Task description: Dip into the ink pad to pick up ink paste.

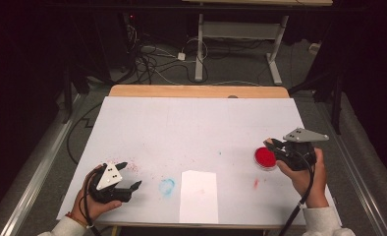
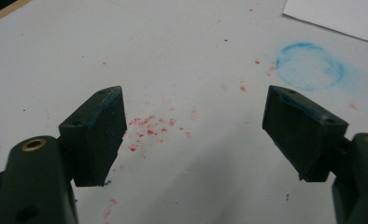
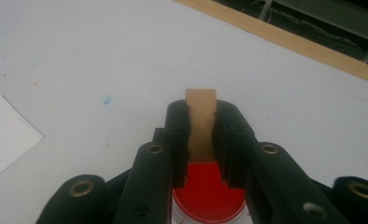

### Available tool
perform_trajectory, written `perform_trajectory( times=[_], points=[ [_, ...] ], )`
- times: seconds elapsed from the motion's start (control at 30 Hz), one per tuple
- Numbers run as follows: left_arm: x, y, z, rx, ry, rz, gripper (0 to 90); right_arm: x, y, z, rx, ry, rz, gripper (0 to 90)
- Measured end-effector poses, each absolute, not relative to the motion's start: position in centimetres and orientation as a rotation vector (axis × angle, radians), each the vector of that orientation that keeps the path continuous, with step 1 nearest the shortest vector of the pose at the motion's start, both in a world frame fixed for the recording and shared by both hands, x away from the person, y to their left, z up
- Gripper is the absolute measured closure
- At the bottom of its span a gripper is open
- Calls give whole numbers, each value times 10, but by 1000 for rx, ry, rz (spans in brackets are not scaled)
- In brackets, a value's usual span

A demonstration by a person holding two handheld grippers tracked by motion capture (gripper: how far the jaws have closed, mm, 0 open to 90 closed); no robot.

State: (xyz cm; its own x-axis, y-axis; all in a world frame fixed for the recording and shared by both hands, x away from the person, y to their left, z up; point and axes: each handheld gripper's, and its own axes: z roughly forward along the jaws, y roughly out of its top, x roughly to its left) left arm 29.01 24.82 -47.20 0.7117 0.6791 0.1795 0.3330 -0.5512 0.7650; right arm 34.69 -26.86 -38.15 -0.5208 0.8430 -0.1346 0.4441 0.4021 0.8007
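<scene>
Right claw (image 3: 201, 140) clenched on flat tan wooden stamp block (image 3: 201, 122), long axis pointing away along jaws, directly above round red ink pad dish (image 1: 265, 158) on white-covered counter (image 1: 191, 128). White paper sheet (image 1: 198, 195) lies left of dish, toward person. Left claw (image 2: 194, 135) released, holding nothing, further from dish.

My right claw (image 3: 201, 135) is matt black plastic with small brass-looking screws, and it pinches a smooth, pale brown wooden stick (image 3: 201, 122). Under it sits a dish (image 1: 265, 158) of glossy red paint. The table (image 1: 196, 128) has a matt white top, speckled with dry red and blue marks, and a wooden edge. A flat sheet of paper (image 1: 198, 195) looks smooth.
</scene>
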Motion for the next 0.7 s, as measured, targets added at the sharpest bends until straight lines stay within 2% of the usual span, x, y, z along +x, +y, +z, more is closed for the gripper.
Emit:
perform_trajectory(
  times=[0.3,0.7],
  points=[
    [290,248,-472,2183,761,603,210,334,-257,-366,1008,2130,1055,763],
    [290,247,-472,2187,756,603,210,326,-237,-363,933,2178,1091,763]
  ],
)
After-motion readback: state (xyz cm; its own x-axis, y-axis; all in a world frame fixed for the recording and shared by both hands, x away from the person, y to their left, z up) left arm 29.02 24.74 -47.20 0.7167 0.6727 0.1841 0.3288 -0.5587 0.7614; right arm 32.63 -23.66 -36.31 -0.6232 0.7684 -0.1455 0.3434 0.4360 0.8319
